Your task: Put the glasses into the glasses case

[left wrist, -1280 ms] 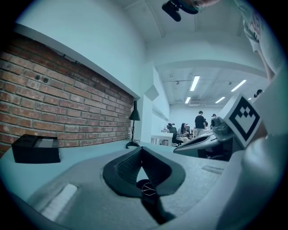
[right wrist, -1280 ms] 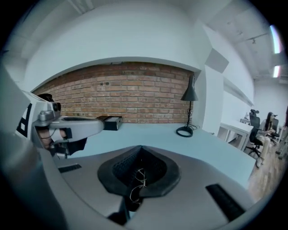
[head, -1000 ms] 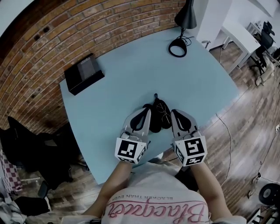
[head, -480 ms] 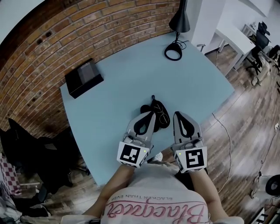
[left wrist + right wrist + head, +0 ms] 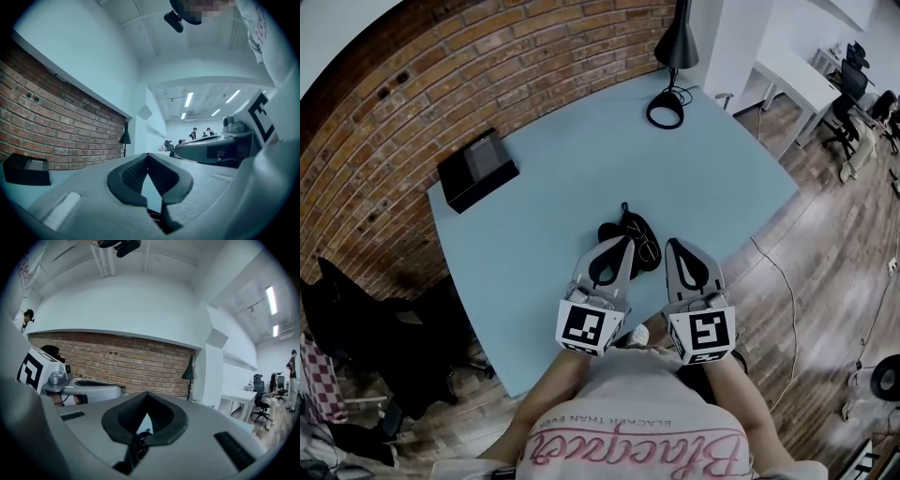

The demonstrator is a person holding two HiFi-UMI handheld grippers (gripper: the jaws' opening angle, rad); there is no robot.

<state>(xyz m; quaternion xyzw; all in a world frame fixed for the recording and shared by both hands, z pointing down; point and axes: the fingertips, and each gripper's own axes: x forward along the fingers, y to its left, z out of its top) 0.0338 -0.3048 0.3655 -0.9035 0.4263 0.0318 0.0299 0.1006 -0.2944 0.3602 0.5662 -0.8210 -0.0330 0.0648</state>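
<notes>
Nearest in the head view, the left claw (image 5: 621, 246) and the right claw (image 5: 674, 246) reach forward side by side over the near edge of the pale blue surface (image 5: 562, 169), their marker cubes close to the person's shirt (image 5: 628, 431). In each gripper view the jaws are pressed together at the tips, with nothing pinched by the left claw (image 5: 148, 155) or the right claw (image 5: 146, 394). Just beyond and between the two tips lies the black glasses case (image 5: 621, 234), and the thin-framed glasses (image 5: 649, 248) rest against its right side on the surface, outside it; their wire shows low under the right jaws (image 5: 138, 447). Farther left sits a black box (image 5: 478, 169) near the brick wall (image 5: 487, 66). At the far corner stands a dark desk lamp (image 5: 675, 42).
</notes>
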